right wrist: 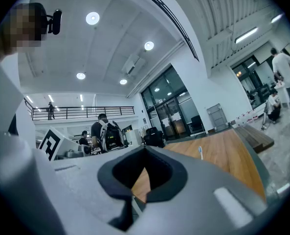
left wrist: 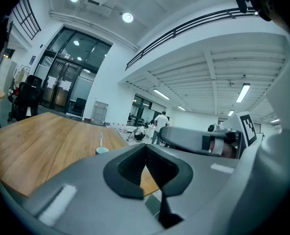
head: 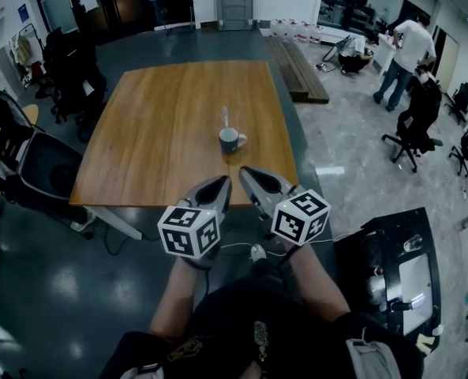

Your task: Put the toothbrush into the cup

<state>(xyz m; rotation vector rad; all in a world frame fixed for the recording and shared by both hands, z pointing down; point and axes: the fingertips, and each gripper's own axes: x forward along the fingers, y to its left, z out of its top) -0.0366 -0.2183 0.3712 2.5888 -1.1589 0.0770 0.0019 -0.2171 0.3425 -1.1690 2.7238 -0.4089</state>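
Found the toothbrush (head: 225,118) standing in the cup (head: 231,140), long axis near vertical, pale head pointing up, lower end down inside. Saw the cup on the wooden table (head: 162,125), right of the middle and toward the near edge, its handle turned to the right in the head view. Placed both tools well short of it, over the table's near edge: left gripper (head: 220,185) and right gripper (head: 249,175) side by side and close, tips angled forward and slightly toward one another, marker cubes (head: 190,231) facing up at the head camera. Read both pairs of jaws in the gripper views as pressed together with nothing between them. Noted the forearms (head: 312,279) drawn in near the body, running forward from the bottom of the head view. Caught the toothbrush small and upright beyond the jaws in the left gripper view too. Made out an office chair (head: 48,164) just left of the table and people (head: 407,58) standing far off to the right.
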